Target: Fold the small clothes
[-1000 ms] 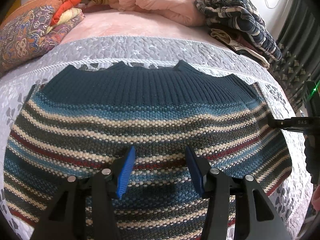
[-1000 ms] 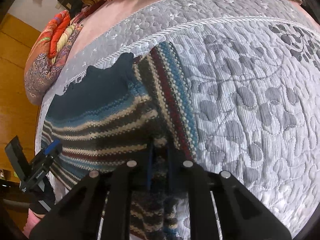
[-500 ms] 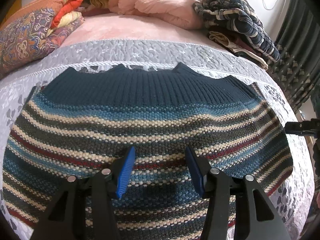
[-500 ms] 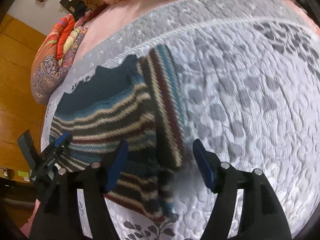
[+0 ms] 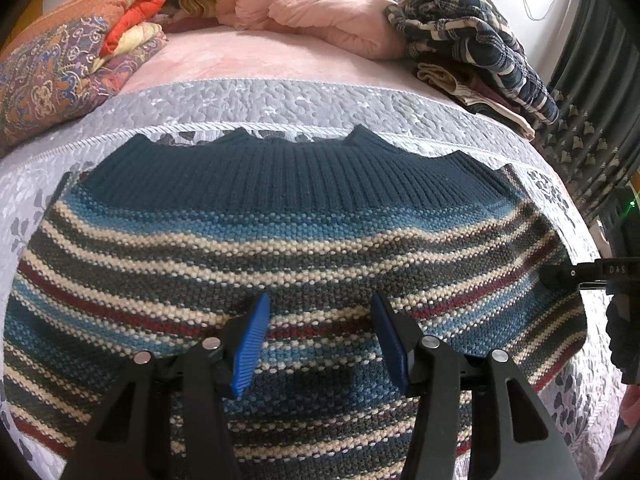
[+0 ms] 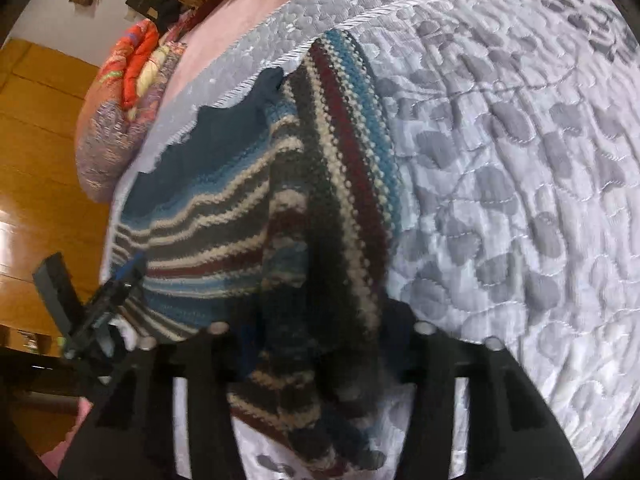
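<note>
A striped knit sweater with a dark teal ribbed hem lies flat on the grey quilt. My left gripper hovers open over its middle, blue pads apart and holding nothing. The right gripper reaches the sweater's right edge. In the right wrist view the sweater has a striped strip folded inward along its side. My right gripper is open, its fingers wide on either side of that folded edge; its pads are hidden by blurred knit. The left gripper shows at the far left.
A patterned folded quilt sits back left, a pink duvet at the back, a pile of dark plaid clothes back right. A dark curtain hangs on the right. Bare grey quilt spreads right of the sweater; wooden floor lies beyond the bed.
The right gripper, shut on the sweater's edge a second ago, opened and let it go, then came forward so the folded edge lies between its fingers. The left gripper stayed put.
</note>
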`<action>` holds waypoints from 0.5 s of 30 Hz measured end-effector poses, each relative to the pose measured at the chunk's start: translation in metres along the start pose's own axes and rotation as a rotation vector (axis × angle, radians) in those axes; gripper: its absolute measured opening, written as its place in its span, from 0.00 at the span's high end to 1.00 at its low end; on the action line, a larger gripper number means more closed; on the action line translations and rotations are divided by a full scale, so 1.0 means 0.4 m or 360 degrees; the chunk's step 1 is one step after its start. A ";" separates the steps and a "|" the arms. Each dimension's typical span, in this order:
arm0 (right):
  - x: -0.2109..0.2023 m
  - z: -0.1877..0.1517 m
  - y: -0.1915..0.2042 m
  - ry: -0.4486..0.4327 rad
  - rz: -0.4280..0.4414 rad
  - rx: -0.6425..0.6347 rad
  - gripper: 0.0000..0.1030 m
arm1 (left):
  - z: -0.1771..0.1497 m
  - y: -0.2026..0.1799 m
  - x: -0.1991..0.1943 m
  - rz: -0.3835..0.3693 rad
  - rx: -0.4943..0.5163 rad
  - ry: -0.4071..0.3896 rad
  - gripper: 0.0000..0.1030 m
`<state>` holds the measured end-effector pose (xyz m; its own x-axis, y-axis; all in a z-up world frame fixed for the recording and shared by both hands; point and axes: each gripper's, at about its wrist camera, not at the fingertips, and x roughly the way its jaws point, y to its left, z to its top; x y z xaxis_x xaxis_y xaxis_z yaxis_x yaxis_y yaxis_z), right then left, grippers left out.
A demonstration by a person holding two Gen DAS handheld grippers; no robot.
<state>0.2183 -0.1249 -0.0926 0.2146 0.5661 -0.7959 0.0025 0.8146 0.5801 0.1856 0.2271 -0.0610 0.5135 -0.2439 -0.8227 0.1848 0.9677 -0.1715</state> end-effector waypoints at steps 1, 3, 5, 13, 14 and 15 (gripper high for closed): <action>-0.003 -0.001 -0.001 -0.0004 0.0016 0.0006 0.61 | 0.000 0.001 0.000 -0.0006 -0.0005 -0.0001 0.48; -0.008 -0.006 -0.004 -0.0017 0.0038 0.0010 0.63 | -0.001 0.002 0.003 -0.0014 -0.0012 0.0000 0.48; -0.009 -0.008 -0.014 -0.0024 0.0051 0.0028 0.64 | -0.002 0.004 0.005 -0.0020 -0.0017 0.0000 0.48; -0.005 -0.008 -0.003 -0.0014 0.0007 0.0043 0.66 | -0.002 0.015 0.009 -0.0051 -0.0055 0.0017 0.48; -0.011 -0.007 0.007 -0.0019 0.0004 0.0036 0.67 | 0.000 0.016 0.008 -0.0058 -0.0062 0.0020 0.48; -0.023 -0.006 0.024 -0.0031 0.0005 0.0018 0.68 | 0.001 0.019 0.005 -0.0070 -0.0072 0.0025 0.48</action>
<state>0.2139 -0.1219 -0.0800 0.2336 0.5661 -0.7906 0.0127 0.8112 0.5846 0.1886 0.2339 -0.0638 0.4927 -0.2854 -0.8221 0.1687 0.9581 -0.2315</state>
